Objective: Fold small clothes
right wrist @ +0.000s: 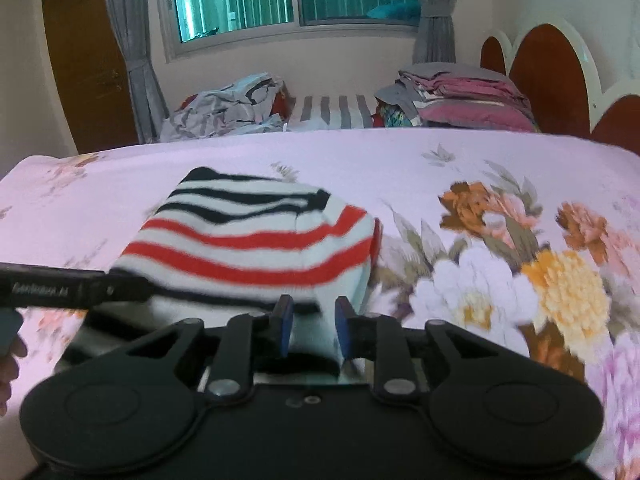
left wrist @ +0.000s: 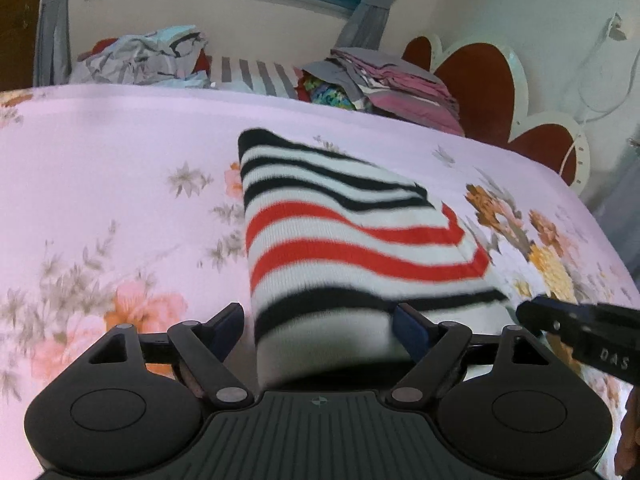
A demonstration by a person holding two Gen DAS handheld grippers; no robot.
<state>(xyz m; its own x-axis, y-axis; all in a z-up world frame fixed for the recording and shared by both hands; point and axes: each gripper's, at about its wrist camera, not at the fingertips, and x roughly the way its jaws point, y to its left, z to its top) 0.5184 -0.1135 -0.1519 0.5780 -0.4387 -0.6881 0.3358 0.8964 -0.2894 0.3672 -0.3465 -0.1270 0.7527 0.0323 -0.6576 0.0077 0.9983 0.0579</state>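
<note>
A small knitted garment (left wrist: 340, 240) with white, black and red stripes lies folded over on the pink floral bedsheet (left wrist: 100, 168). It also shows in the right wrist view (right wrist: 256, 240). My left gripper (left wrist: 320, 328) is open, its blue pads spread wide at either side of the garment's near edge. My right gripper (right wrist: 314, 326) has its pads part closed around the garment's near right corner, and cloth sits between them. The right gripper's finger (left wrist: 580, 328) reaches in from the right in the left wrist view.
The bedsheet (right wrist: 440, 168) covers the whole bed. At the far edge lie a crumpled grey pile (right wrist: 224, 108) and a stack of folded pink and grey clothes (right wrist: 460, 100). A red headboard (right wrist: 548, 76) stands at the right. A window and curtains are behind.
</note>
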